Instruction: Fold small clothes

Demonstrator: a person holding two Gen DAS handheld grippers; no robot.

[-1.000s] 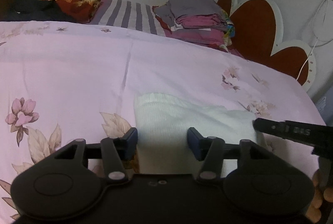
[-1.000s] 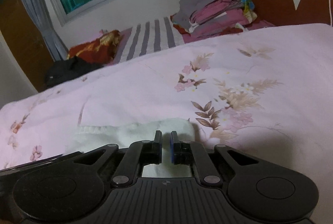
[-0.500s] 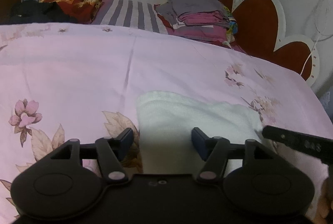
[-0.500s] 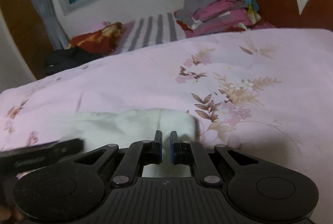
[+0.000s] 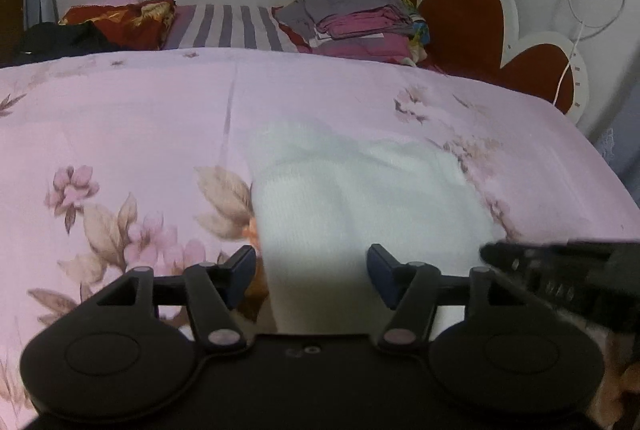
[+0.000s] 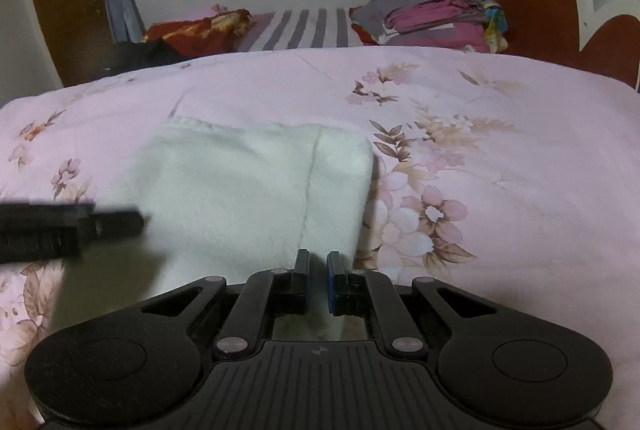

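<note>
A small white garment (image 5: 360, 198) lies folded on the pink floral bedspread (image 5: 140, 134); it also shows in the right wrist view (image 6: 248, 190). My left gripper (image 5: 312, 270) is open and empty, its fingers apart over the garment's near left edge. My right gripper (image 6: 318, 278) has its jaws nearly together with a narrow gap, over the garment's near right edge; no cloth shows between them. The right gripper shows at the right of the left wrist view (image 5: 560, 270), and the left gripper at the left of the right wrist view (image 6: 72, 226).
A stack of folded clothes (image 5: 356, 22) sits at the far side of the bed by the red heart-shaped headboard (image 5: 472, 14). A striped cloth (image 5: 228, 30), a red patterned cloth (image 5: 120, 18) and a black item (image 5: 60, 38) lie along the far edge.
Both grippers have pulled back and risen from the garment, so more of it shows in both views. The left stays open, the right stays nearly closed.
</note>
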